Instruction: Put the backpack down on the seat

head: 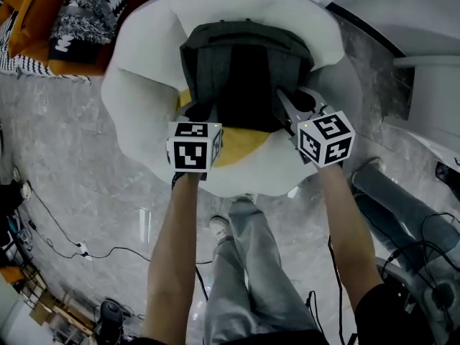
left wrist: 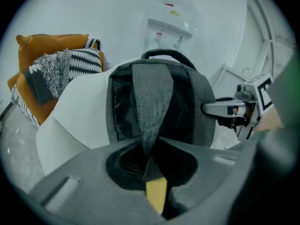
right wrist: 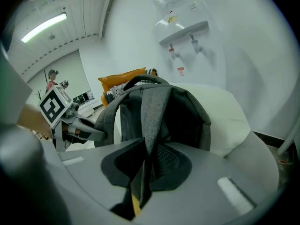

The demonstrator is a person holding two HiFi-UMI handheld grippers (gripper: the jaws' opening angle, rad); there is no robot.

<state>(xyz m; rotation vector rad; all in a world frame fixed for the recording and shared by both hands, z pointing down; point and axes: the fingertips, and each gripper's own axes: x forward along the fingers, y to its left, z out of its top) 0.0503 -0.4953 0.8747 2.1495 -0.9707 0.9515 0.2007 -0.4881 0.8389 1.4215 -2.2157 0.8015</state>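
Note:
A grey backpack [head: 244, 70] stands upright on the white armchair [head: 140, 106], its back panel and shoulder straps facing me, its base on a yellow cushion [head: 241, 149]. My left gripper [head: 198, 115] is at the pack's lower left, and in the left gripper view its jaws [left wrist: 151, 156] are pinched on the left grey strap [left wrist: 152, 102]. My right gripper [head: 293, 108] is at the lower right; in the right gripper view it [right wrist: 147, 153] is shut on the other strap [right wrist: 154, 111]. Each gripper shows in the other's view.
Orange and black-and-white patterned cushions [head: 65, 20] lie beyond the chair's left side. A water dispenser [left wrist: 171, 27] stands behind the chair. Cables [head: 65, 243] trail over the marble floor. My legs [head: 244, 264] are just in front of the chair, and another person's leg [head: 395, 200] is at the right.

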